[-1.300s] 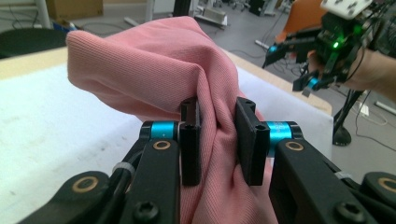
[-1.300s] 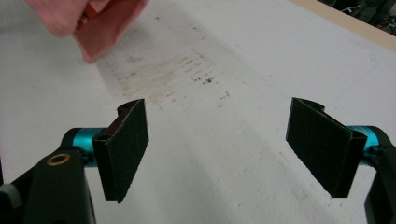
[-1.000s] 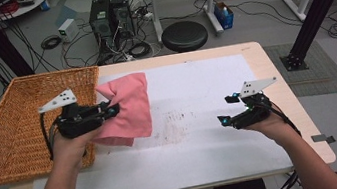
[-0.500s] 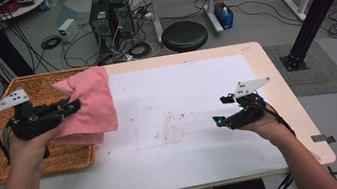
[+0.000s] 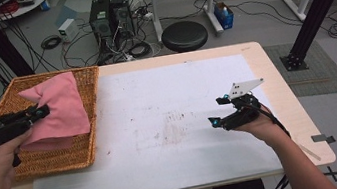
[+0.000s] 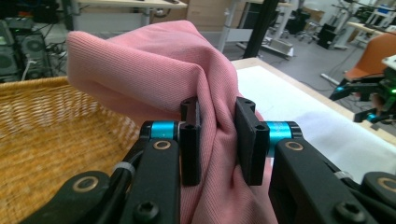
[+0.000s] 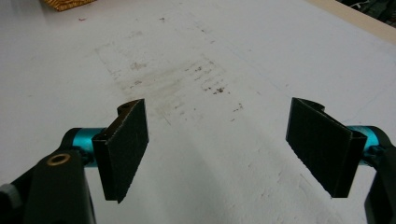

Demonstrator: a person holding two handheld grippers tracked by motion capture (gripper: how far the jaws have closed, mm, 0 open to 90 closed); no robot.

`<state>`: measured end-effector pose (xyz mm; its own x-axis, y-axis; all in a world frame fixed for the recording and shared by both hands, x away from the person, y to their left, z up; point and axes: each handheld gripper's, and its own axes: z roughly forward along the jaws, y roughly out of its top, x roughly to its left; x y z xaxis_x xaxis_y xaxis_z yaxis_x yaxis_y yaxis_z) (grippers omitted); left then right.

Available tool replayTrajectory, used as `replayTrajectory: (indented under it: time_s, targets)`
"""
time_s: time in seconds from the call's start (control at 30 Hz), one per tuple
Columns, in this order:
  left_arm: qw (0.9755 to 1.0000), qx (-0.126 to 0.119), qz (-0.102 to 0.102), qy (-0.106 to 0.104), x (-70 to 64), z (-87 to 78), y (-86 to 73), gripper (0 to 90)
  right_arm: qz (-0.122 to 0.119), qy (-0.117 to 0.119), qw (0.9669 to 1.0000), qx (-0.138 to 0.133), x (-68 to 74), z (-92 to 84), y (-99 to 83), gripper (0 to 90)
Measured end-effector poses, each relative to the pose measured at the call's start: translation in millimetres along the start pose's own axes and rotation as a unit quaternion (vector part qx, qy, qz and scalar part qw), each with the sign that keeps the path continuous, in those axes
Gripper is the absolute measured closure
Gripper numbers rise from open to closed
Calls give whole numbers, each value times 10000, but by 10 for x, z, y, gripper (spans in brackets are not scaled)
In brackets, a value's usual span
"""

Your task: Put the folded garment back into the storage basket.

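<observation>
Pink cloth (image 5: 60,108), a soft ribbed salmon-pink all over, shows against the golden-tan weave of the wicker basket (image 5: 60,158). The left gripper (image 6: 218,135) is black, with bright turquoise collars behind its pads and brass-coloured rivets on the arms. The right gripper (image 7: 224,149) matches it: matte black pads, turquoise collars, and a pale grey plate with dark dots on top. The table (image 5: 282,87) is light wood at its edges, and the white sheet (image 5: 157,101) covering it carries grey-brown smudges and dark specks in the middle.
</observation>
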<state>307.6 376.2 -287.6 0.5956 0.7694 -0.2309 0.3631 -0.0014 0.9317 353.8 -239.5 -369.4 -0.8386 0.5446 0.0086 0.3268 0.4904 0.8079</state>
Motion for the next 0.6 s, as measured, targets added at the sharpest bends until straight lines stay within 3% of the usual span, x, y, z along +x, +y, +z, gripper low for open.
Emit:
replayTrajectory:
  time_s: [0.27, 0.6]
  targets:
    - [9999, 19, -134, 68, 128, -29, -97, 734, 24, 1, 10000, 39, 17, 50, -5, 205]
    - [9996, -45, -173, -200, 76, 76, -112, 733, 78, -35, 10000, 30, 10, 59, -28, 205]
